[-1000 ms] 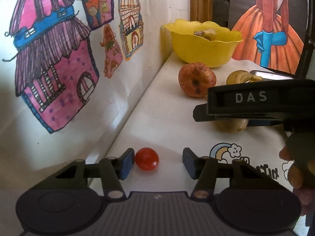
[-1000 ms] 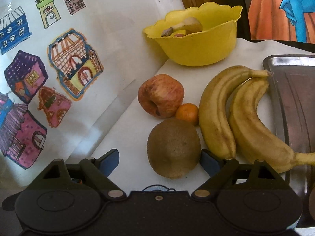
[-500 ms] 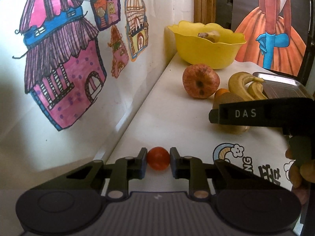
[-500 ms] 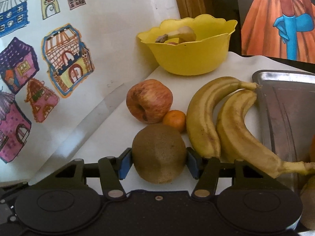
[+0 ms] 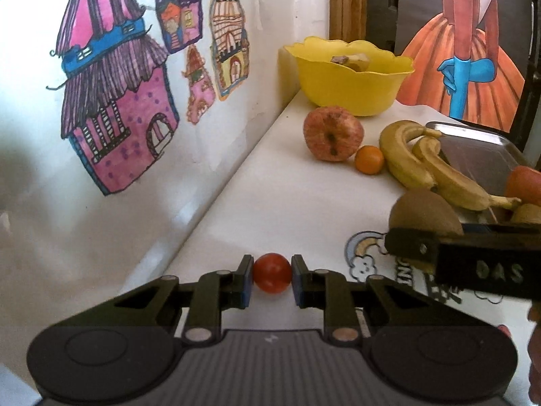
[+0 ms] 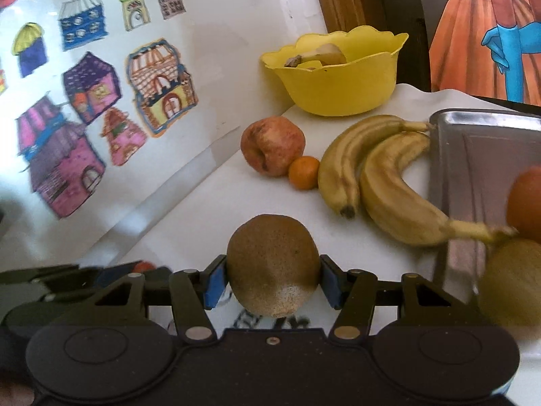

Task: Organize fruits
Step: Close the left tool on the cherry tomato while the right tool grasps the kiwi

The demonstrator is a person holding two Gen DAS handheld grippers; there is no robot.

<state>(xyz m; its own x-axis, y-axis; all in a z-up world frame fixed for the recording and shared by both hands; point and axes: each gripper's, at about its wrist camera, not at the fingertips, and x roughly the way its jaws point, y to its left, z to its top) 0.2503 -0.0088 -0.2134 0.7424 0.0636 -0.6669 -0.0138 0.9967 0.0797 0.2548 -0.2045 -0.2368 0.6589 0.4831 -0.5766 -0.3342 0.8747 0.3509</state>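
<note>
The left gripper point(image 5: 272, 282) is clamped on a small red tomato point(image 5: 272, 272), both blue pads pressing its sides, the tomato just above the white table point(image 5: 287, 209). To the right of those jaws the right gripper point(image 6: 273, 282) is closed on a brown kiwi point(image 6: 273, 264), its pads tight against the fruit's flanks.

Beyond the kiwi and a little to the right of the jaws lie two bananas point(image 6: 368, 172) side by side, their stems touching the rim of a metal tray point(image 6: 480, 155). In the tray's near end sit an orange fruit point(image 6: 527, 196) and a second kiwi point(image 6: 510, 280), close to the right jaw. Left of the bananas a small orange point(image 6: 303, 172) rests against a red apple point(image 6: 272, 145). Farthest ahead stands a yellow bowl point(image 6: 338, 81) with a piece of fruit inside. Left of both grippers, house drawings point(image 5: 115, 101) cover the wall.
</note>
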